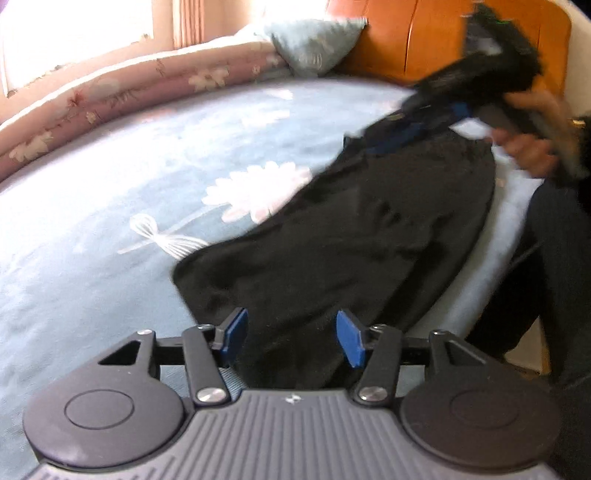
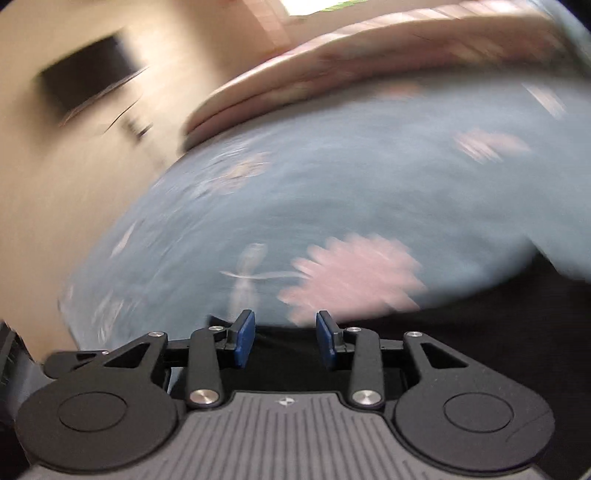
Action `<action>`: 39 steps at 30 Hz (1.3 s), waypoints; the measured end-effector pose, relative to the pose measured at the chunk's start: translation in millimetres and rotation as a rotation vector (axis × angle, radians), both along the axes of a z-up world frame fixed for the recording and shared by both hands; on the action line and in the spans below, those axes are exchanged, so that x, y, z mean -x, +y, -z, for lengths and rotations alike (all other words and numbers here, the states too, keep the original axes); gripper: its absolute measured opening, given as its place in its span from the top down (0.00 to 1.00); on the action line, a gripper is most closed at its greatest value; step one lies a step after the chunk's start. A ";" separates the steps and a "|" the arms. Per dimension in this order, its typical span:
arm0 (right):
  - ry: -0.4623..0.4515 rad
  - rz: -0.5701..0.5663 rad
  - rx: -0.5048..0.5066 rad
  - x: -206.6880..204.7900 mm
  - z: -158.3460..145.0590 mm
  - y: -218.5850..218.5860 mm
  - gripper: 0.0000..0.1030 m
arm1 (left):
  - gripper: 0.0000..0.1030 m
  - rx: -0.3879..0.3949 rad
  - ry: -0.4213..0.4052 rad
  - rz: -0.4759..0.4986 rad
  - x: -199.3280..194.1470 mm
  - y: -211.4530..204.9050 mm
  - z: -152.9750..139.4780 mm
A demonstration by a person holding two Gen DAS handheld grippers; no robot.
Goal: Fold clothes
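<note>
blue floral bedspread (image 1: 110, 192) covering bed, orange wooden headboard (image 1: 424, 40) at the back, pale blue pillow (image 1: 314, 44) against it, pink floral rolled quilt (image 1: 110, 96) along far edge, bright overexposed window (image 1: 74, 33), beige wall (image 2: 55, 184), dark blurred rectangle on it

The bedsheet (image 1: 110, 192) is a soft grey-blue with big pale pink flowers and thin white stems printed on it. On top of the sheet lies a plain black garment (image 1: 351, 229), no pattern at all. Along the sheet's far edge runs a dusty mauve quilt (image 1: 122, 96) with cream blossoms, next to a pale teal pillow (image 1: 314, 40) and an orange wooden headboard (image 1: 424, 40). Both grippers have bright blue pads (image 1: 236, 332) on black arms.
</note>
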State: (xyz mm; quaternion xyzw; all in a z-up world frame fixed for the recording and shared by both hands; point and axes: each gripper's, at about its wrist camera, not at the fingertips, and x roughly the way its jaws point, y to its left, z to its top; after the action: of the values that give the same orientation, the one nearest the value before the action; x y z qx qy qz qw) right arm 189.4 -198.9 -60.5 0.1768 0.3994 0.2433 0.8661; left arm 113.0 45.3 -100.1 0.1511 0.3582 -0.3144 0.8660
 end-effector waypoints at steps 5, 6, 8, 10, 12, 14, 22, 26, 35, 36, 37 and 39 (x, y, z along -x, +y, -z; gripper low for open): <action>0.112 0.113 -0.112 42.4 42.7 -46.5 0.58 | 0.42 -0.047 0.036 -0.019 0.6 -16.3 12.1; 0.130 0.129 -0.127 50.8 51.1 -52.4 0.58 | 0.42 -0.047 0.039 -0.029 1.9 -16.6 7.0; 0.124 0.112 -0.152 54.8 59.2 -51.5 0.58 | 0.40 -0.046 0.016 -0.015 6.9 -18.7 -2.0; 0.107 0.090 -0.175 54.2 61.6 -47.0 0.58 | 0.36 -0.073 -0.009 0.005 9.3 -27.3 -3.5; 0.079 0.050 -0.195 45.0 58.9 -33.9 0.58 | 0.36 -0.107 0.007 0.007 9.1 -36.2 2.7; 0.051 -0.002 -0.212 31.7 57.1 -15.5 0.58 | 0.34 -0.125 0.050 -0.004 7.9 -44.8 11.4; -0.033 -0.090 -0.029 13.6 74.5 17.0 0.59 | 0.32 -0.129 0.048 -0.043 2.5 -38.7 -10.4; -0.078 -0.121 -0.054 20.6 77.7 10.5 0.52 | 0.32 -0.087 -0.002 -0.098 -30.2 -38.2 -19.1; -0.108 -0.175 -0.067 33.8 67.7 10.0 0.34 | 0.33 -0.042 0.086 -0.202 -60.3 -17.4 -2.8; -0.102 -0.175 -0.066 33.0 69.3 10.7 0.34 | 0.34 -0.026 0.075 -0.214 -57.3 -16.7 -11.0; -0.096 -0.175 -0.065 32.2 70.9 11.5 0.34 | 0.34 0.007 0.068 -0.207 -56.8 -16.1 -14.0; -0.104 -0.181 -0.072 30.9 68.6 9.4 0.34 | 0.32 0.084 0.111 -0.150 -55.3 -18.6 -18.2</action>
State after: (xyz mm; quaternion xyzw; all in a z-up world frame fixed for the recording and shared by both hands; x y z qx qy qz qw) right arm 158.5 -189.5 -129.1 0.1583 0.3593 0.3434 0.8532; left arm 168.3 26.7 -81.9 0.0698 0.4027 -0.2710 0.8715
